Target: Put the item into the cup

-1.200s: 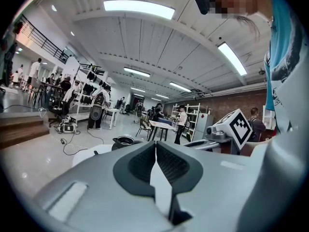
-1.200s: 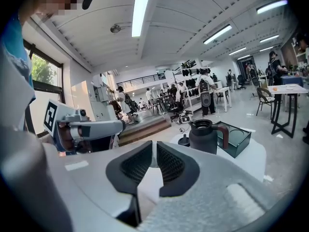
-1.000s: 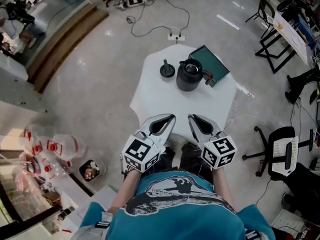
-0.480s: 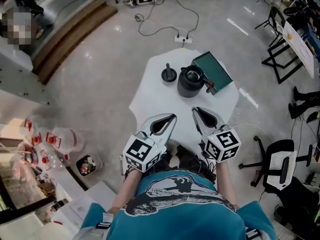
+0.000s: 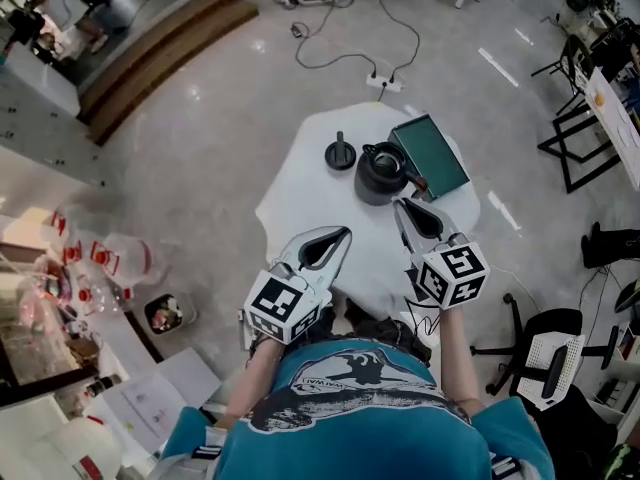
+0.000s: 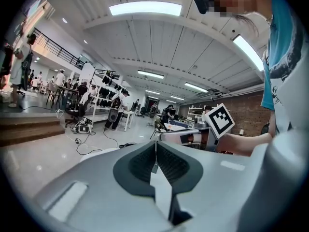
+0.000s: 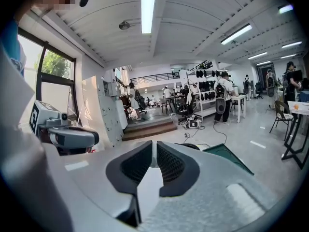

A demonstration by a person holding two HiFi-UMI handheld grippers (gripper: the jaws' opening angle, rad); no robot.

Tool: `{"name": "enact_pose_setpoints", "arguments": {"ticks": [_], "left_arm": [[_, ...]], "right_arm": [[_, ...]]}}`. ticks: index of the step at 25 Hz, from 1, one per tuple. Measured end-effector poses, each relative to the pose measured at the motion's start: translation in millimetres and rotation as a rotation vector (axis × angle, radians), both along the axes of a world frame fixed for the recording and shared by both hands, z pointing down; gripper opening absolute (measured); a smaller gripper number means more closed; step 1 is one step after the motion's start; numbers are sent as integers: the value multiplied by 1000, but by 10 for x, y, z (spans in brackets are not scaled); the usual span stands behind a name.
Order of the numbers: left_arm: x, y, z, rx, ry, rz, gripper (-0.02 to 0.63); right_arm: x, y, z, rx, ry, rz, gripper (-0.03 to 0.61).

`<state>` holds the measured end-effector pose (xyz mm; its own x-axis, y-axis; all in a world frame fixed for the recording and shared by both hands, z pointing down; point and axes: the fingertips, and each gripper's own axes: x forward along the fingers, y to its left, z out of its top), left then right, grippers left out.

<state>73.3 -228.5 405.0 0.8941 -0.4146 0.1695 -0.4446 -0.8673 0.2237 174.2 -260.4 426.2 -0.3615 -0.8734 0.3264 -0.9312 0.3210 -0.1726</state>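
Note:
A black cup (image 5: 382, 173) stands at the far side of the small white table (image 5: 305, 203). Left of the cup lies a small round black item (image 5: 340, 155) with a knob on top. My left gripper (image 5: 345, 234) is held low over the table's near edge, jaws shut and empty. My right gripper (image 5: 400, 206) is also shut and empty, its tip just short of the cup's near side. In the left gripper view the jaws (image 6: 155, 146) meet with nothing between them. The right gripper view shows its jaws (image 7: 154, 149) closed too, the cup's dark rim (image 7: 191, 147) just beyond.
A dark green flat book (image 5: 433, 156) lies behind and right of the cup. On the floor are a power strip with cables (image 5: 385, 83), an office chair (image 5: 548, 358) at right, and a small bin (image 5: 165, 313) with bottles at left.
My right gripper has moved forward and to the right, closer to the cup. The left gripper has stayed in place. The head view has shifted, so the table sits a little higher and further right.

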Motion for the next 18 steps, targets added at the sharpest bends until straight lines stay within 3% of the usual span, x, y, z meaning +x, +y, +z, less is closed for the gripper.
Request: {"name": "enact_pose_setpoints", "arguments": {"ticks": [11,18], "left_arm": [[122,-82,-21,-10,1,-118,16],[128,-138,-9,-8,-3,-184,17]], "right_arm": [[313,-596,119,-29,134,-137,32],[350,-900,408,-66,351,-254,32]]}}
